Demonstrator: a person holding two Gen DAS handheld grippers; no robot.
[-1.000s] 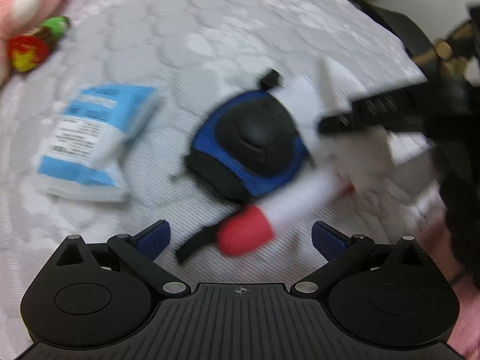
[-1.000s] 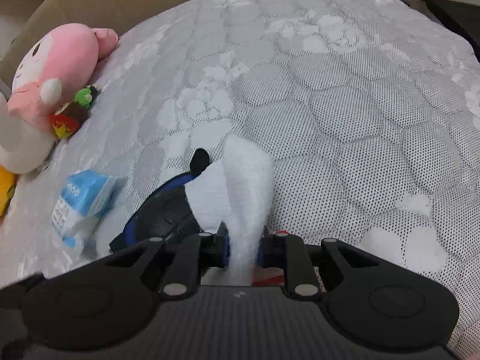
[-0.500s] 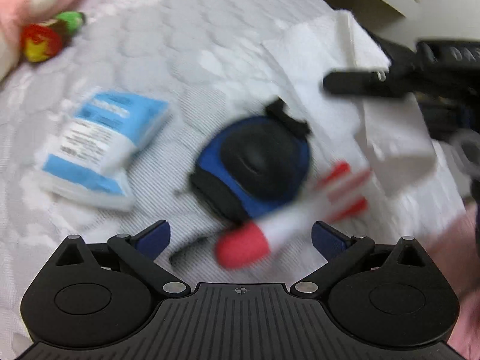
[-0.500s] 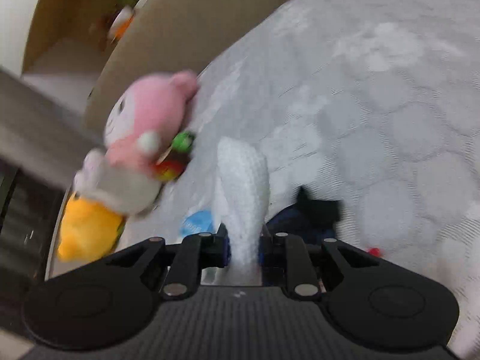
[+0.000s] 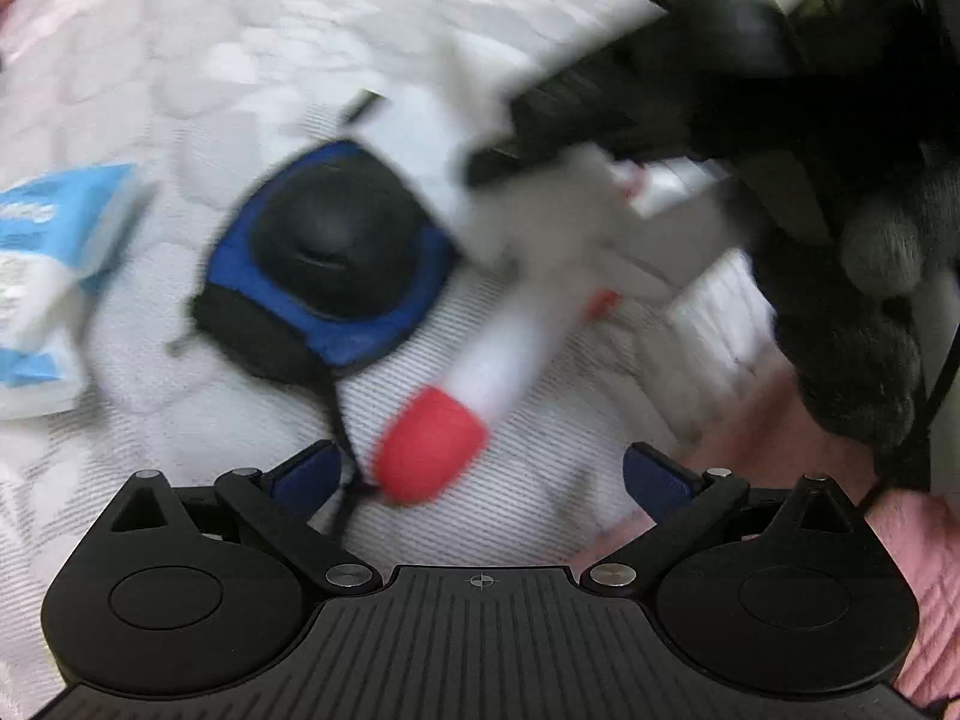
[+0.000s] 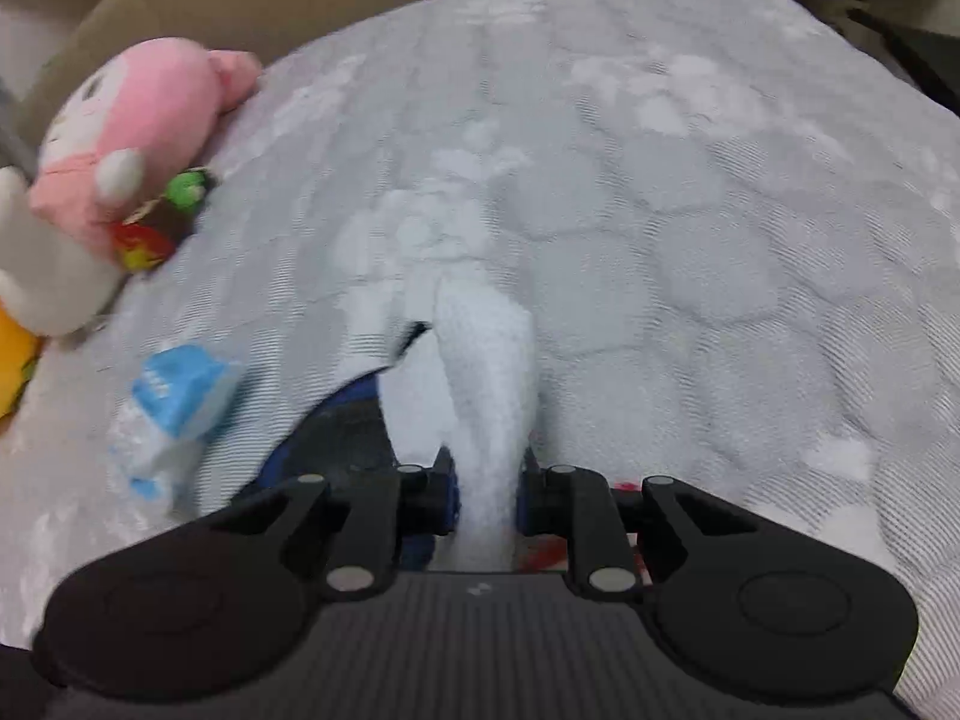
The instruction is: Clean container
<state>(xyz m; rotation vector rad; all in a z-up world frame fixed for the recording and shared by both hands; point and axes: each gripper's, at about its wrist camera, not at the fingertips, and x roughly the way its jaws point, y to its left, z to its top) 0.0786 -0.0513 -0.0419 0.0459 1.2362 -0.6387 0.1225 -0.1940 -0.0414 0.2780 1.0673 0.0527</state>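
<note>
— Where's the container against your jaws?

— Your left gripper [image 5: 480,468] has its jaws spread wide, nothing pinched. The white tube with a red cap [image 5: 480,378] lies on the bed cover [image 5: 240,48], its cap end just ahead of the gap, leaning toward the left jaw. A blue-and-black pad [image 5: 336,252] sits beyond it.

— And your other hand?

— Your right gripper [image 6: 486,492] has its jaws clamped on a folded white tissue [image 6: 486,372], which hangs over the pad's edge. A blue tissue pack [image 6: 174,408] lies left.
</note>
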